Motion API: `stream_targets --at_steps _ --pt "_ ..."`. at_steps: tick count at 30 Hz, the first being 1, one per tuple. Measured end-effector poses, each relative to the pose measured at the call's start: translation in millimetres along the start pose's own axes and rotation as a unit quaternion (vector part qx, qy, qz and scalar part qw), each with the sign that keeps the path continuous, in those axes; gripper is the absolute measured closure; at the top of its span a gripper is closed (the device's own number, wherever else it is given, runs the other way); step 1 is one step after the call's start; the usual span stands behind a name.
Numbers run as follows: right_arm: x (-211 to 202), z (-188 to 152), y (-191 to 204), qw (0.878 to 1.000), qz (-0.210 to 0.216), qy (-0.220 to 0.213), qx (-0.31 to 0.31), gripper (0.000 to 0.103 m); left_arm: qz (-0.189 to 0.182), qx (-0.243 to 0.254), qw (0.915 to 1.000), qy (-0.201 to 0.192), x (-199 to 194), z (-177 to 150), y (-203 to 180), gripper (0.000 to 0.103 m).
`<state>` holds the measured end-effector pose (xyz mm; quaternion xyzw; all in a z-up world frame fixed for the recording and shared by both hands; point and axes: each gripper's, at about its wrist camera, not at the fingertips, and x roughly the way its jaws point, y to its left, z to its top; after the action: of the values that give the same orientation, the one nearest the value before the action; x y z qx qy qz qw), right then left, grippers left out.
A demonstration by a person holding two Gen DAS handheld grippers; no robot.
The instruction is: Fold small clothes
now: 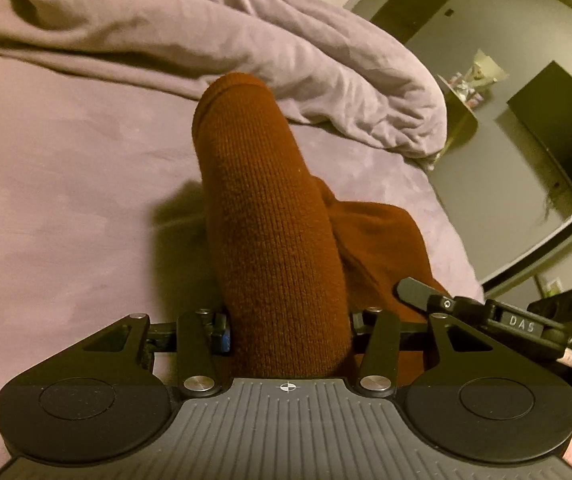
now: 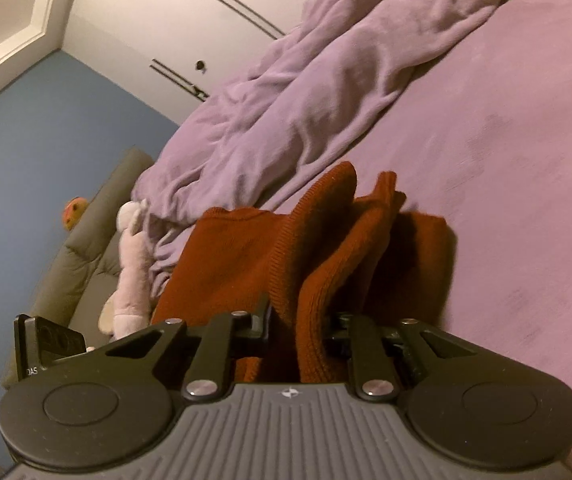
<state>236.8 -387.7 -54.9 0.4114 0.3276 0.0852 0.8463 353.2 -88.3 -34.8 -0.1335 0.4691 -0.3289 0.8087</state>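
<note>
Centre frame in both views, your left hand-held gripper (image 1: 288,332) and right hand-held gripper (image 2: 300,332) each pinch the rust-brown knitted garment (image 1: 270,216) above the lilac-sheeted bed (image 1: 66,184), ready for folding.

Black left gripper (image 1: 290,332) and right gripper (image 2: 300,328): grey ribbed housing with a small crosshair mark, round black discs either side, silver pivot screws on angled links, blue pad, white "DAS" lettering.
</note>
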Motion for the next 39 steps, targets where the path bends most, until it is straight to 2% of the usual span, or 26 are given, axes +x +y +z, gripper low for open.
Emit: stream_targets --at_steps 5,9,12,15,17,19,20,21,23,25,27,30,34,37,39 --pt "11.5 -28.6 30.1 1.0 0.018 0.024 -0.004 0.088 0.052 0.014 0.9985 -0.001 -36.8 -15.3 14.0 0.052" --pt "22.5 -48.8 51.6 0.999 0.018 0.037 -0.009 0.09 0.076 -0.004 0.9971 0.005 -53.3 -28.9 36.4 0.052" --pt "29.7 -60.4 65.7 0.998 -0.017 0.044 -0.049 0.09 0.096 -0.014 0.9952 0.012 -55.4 -38.8 50.9 0.05" --pt "29.8 -68.7 70.2 0.991 -0.1 0.048 -0.079 0.083 0.132 -0.018 0.991 0.013 -57.9 -48.4 61.3 0.046" --pt "17.5 -76.3 74.6 0.982 -0.151 0.036 -0.111 0.079 0.161 -0.009 0.9869 -0.015 -73.1 -56.8 59.6 0.045" --pt "-0.9 -88.6 83.1 0.975 -0.171 0.01 -0.141 0.074 0.181 0.008 0.9824 -0.044 -92.5 -70.8 52.9 0.04" --pt "-10.9 -96.0 85.1 0.975 -0.167 0.0 -0.145 0.066 0.188 0.016 0.9809 -0.049 -101.1 -82.2 48.2 0.031" --pt "-20.1 -103.1 84.9 0.98 -0.151 -0.005 -0.132 0.055 0.19 0.019 0.9802 -0.052 -106.3 -92.8 44.4 0.028" --pt "-31.5 -115.7 77.6 0.991 -0.111 -0.007 -0.073 0.049 0.176 0.013 0.983 -0.052 -113.8 -116.6 38.5 0.028" --pt "-34.9 -130.2 64.9 0.997 -0.082 0.002 -0.007 0.049 0.166 0.002 0.985 -0.049 -115.9 -137.4 36.6 0.028" --pt "-34.0 -142.3 54.5 0.997 -0.07 -0.001 0.035 0.048 0.185 0.006 0.982 -0.037 -109.9 -154.0 35.2 0.028" --pt "-35.0 -151.9 50.1 0.996 -0.069 -0.006 0.052 0.048 0.232 0.009 0.972 -0.037 -97.3 -168.9 34.1 0.029" --pt "-50.2 -156.9 47.0 0.994 -0.071 -0.028 0.077 0.048 0.257 0.008 0.9642 -0.063 -87.8 -167.6 27.9 0.028" --pt "-52.4 -164.1 36.7 0.989 -0.017 -0.024 0.143 0.048 0.274 0.001 0.9591 -0.07 -79.0 -164.2 24.1 0.028" --pt "-42.7 -169.0 33.5 0.987 -0.005 -0.015 0.161 0.051 0.277 -0.001 0.9579 -0.076 -76.0 -163.9 23.1 0.028"
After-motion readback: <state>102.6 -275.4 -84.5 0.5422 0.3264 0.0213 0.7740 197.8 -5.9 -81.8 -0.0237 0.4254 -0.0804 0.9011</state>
